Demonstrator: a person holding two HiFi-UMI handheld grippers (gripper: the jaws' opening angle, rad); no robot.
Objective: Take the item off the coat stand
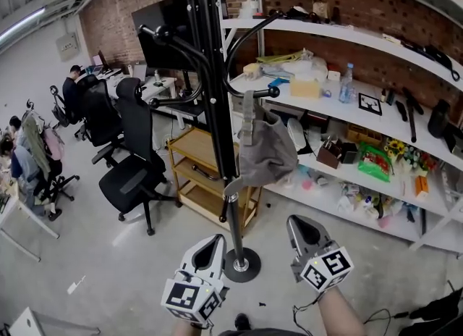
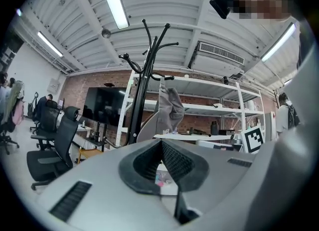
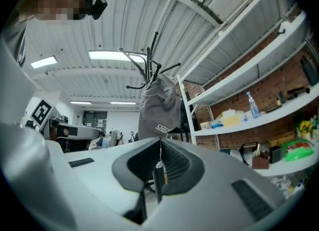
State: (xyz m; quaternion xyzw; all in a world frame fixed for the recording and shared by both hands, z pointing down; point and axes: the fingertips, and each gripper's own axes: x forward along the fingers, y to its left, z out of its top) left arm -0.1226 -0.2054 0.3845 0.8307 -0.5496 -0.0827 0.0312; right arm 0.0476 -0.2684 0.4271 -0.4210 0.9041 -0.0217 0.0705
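Left claw (image 1: 214, 242) and right claw (image 1: 301, 224) are both clenched on nothing, low near my coat stand (image 1: 217, 110) base. I judge nothing is done yet: the grey item (image 1: 266, 150) hangs on its hook at 12 o'clock, untouched, waiting to be lifted off

white print (image 3: 161, 127) on grey bag (image 3: 158, 106), letters too small to read, nothing else legible

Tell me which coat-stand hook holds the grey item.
The lower hook pointing toward the shelves: the grey item hangs from it, while the other hooks are bare.
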